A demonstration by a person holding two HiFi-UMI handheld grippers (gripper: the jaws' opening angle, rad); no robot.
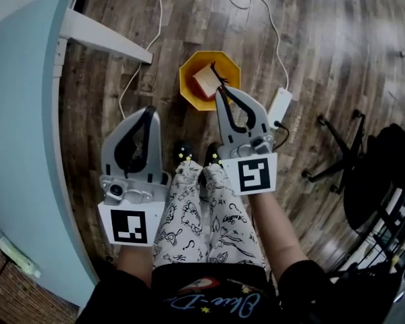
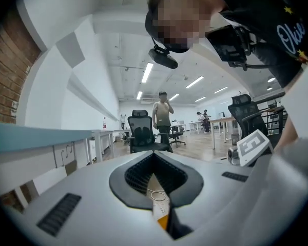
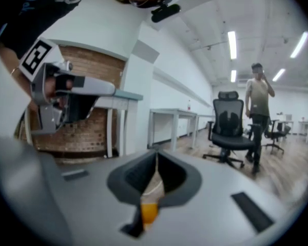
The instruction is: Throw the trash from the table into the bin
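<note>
Both grippers are pressed together on nothing. The left gripper (image 1: 150, 111) hangs beside the tabletop (image 1: 20, 113); the right gripper (image 1: 220, 92) hangs over the orange bin (image 1: 189, 79), where 1 piece of trash (image 1: 206, 81) lies. Likely risks are clipping the tabletop edge or snagging the white cable (image 1: 158, 19) on the wood floor (image 1: 337, 59). An office chair (image 2: 143, 129) stands beyond.

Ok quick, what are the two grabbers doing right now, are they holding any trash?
Left gripper: closed, holding nothing.
Right gripper: closed, holding nothing.
</note>
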